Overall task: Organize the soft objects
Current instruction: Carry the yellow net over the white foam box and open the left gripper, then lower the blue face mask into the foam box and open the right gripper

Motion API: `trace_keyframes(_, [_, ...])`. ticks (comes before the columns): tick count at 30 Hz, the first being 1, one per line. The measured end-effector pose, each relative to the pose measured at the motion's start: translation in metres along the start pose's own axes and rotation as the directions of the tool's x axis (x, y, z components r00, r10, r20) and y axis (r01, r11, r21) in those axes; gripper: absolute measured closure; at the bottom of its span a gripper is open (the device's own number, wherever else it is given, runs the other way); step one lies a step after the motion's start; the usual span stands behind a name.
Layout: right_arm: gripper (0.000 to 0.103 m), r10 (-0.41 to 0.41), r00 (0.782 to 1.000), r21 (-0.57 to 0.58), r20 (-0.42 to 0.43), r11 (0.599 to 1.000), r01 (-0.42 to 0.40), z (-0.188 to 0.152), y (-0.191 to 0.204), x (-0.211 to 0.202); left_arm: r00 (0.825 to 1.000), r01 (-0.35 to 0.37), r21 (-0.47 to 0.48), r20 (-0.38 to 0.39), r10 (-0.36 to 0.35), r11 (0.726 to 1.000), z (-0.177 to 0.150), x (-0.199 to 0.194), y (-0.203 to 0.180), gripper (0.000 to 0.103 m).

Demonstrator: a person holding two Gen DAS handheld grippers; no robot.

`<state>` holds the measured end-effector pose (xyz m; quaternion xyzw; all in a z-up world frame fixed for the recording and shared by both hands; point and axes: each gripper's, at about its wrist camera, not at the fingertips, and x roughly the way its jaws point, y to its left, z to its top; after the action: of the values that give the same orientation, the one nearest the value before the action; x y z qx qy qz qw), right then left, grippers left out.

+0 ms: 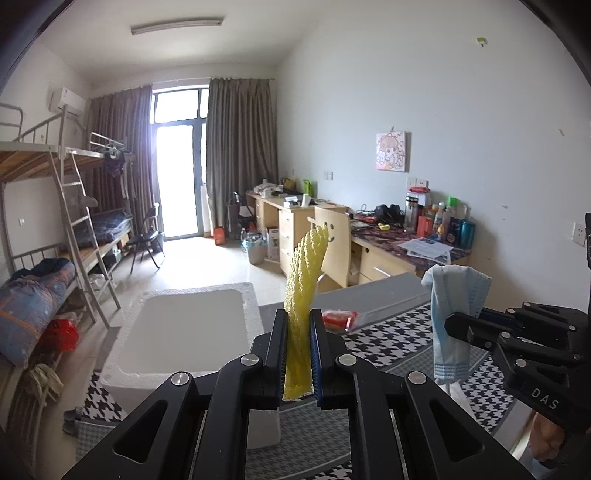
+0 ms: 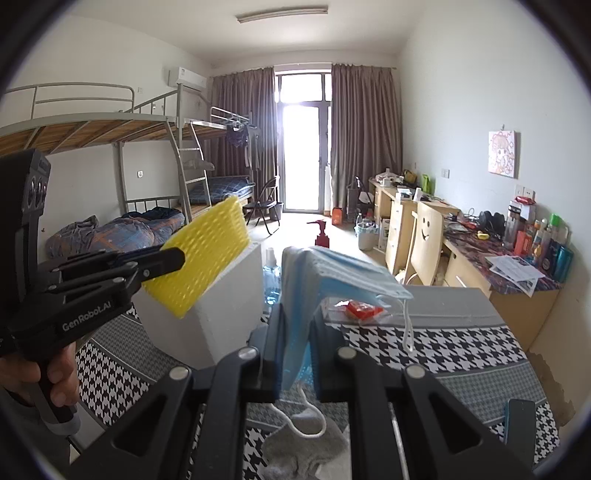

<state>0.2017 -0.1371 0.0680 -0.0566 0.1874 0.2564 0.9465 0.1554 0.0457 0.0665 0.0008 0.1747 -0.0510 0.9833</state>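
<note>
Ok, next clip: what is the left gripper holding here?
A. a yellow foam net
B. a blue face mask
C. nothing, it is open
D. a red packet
A. The left gripper is shut on the yellow foam net, which stands up between its fingers; the blue mask is in the right gripper, and the red packet lies on the table.

White walls (image 1: 424, 92) and a pale tiled floor (image 1: 207, 258) frame a dorm room. Daylight glares through the glass balcony door (image 2: 301, 155), flanked by brown curtains (image 1: 242, 147). Metal bunk beds (image 1: 55, 192) line the left wall; wooden desks (image 1: 291, 221) crowded with bottles line the right. A tube light (image 1: 177, 26) hangs overhead, an air conditioner (image 2: 186, 77) above the bunks.
</note>
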Motion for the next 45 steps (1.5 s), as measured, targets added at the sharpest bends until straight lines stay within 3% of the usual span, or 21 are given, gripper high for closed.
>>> trace_keyframes(21, [0.087, 0.078, 0.997, -0.036, -0.03, 0.996, -0.079, 0.027, 0.023, 0.031, 0.992, -0.126, -0.095, -0.014, 0.125, 0.988, 0.009, 0.018, 0.049, 0.091])
trace_keyframes(26, [0.087, 0.087, 0.996, -0.048, -0.037, 0.995, -0.089, 0.03, 0.024, 0.037, 0.992, -0.12, -0.13, -0.066, 0.112, 0.984, 0.008, 0.034, 0.06, 0.091])
trace_keyframes(39, [0.087, 0.101, 0.993, -0.063, -0.061, 0.992, -0.105, 0.028, 0.025, 0.046, 0.969, -0.219, -0.146, -0.148, 0.197, 0.965, 0.005, 0.067, 0.083, 0.089])
trace_keyframes(40, [0.087, 0.101, 0.993, -0.061, -0.063, 0.993, -0.105, 0.028, 0.024, 0.047, 0.969, -0.216, -0.147, -0.156, 0.193, 0.965, 0.004, 0.068, 0.085, 0.08])
trace_keyframes(43, [0.087, 0.097, 0.993, -0.064, -0.068, 0.993, -0.101, 0.03, 0.026, 0.05, 0.967, -0.227, -0.174, -0.155, 0.201, 0.958, 0.002, 0.065, 0.092, 0.028])
trace_keyframes(44, [0.087, 0.096, 0.993, -0.066, -0.069, 0.993, -0.1, 0.031, 0.026, 0.05, 0.968, -0.232, -0.18, -0.143, 0.208, 0.956, 0.002, 0.06, 0.092, 0.021])
trace_keyframes(45, [0.087, 0.094, 0.993, -0.067, -0.069, 0.993, -0.099, 0.033, 0.027, 0.051, 0.968, -0.236, -0.187, -0.128, 0.215, 0.954, 0.002, 0.056, 0.094, 0.021])
